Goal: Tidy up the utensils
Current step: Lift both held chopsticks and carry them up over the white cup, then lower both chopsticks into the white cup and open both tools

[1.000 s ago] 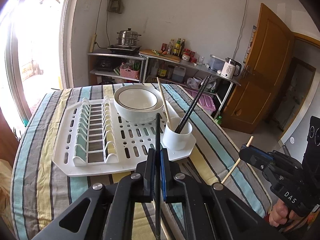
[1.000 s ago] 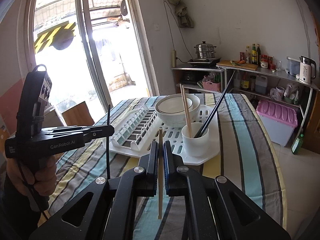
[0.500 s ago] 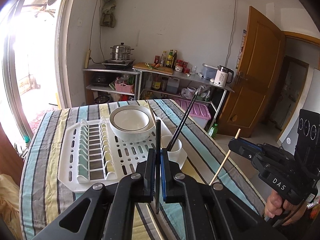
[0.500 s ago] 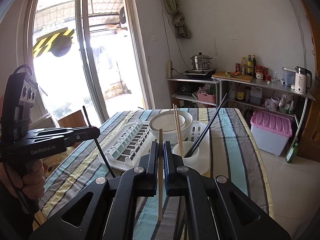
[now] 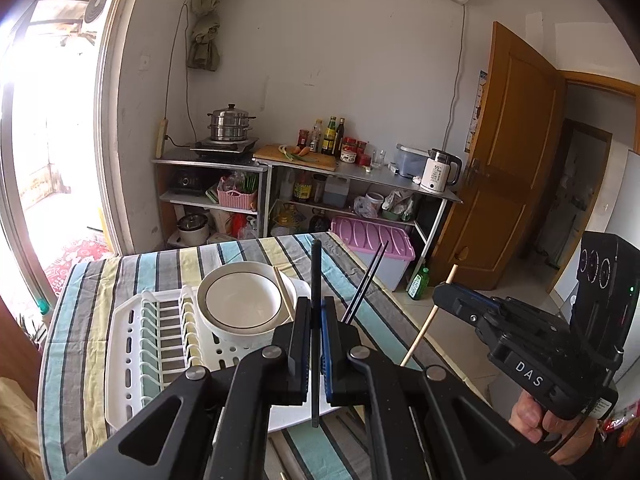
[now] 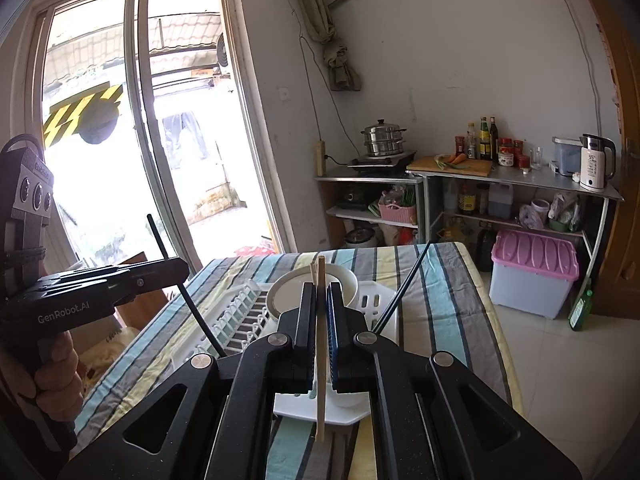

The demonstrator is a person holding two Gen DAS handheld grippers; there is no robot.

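Observation:
My left gripper (image 5: 315, 312) is shut on a black chopstick (image 5: 316, 272) that stands upright between its jaws, above the white dish rack (image 5: 132, 344). It also shows in the right wrist view (image 6: 176, 276) at the left. My right gripper (image 6: 320, 300) is shut on a wooden chopstick (image 6: 320, 380), held upright; it also shows in the left wrist view (image 5: 444, 296) at the right. A white bowl (image 5: 240, 300) sits in the rack. The white utensil cup (image 6: 348, 398) is mostly hidden behind the jaws; a black chopstick (image 5: 366, 284) and a wooden chopstick (image 5: 282, 292) lean out of it.
The rack lies on a table with a striped cloth (image 5: 80, 300). More chopsticks lie on the cloth near the front edge (image 5: 348, 420). Behind stand metal shelves (image 5: 304, 184) with a steamer pot, bottles and a kettle, a pink-lidded bin (image 5: 376, 248), and a wooden door (image 5: 500, 160).
Both grippers have risen and drawn back from the rack with their chopsticks; the rack, bowl and cup look smaller and lower in both views.

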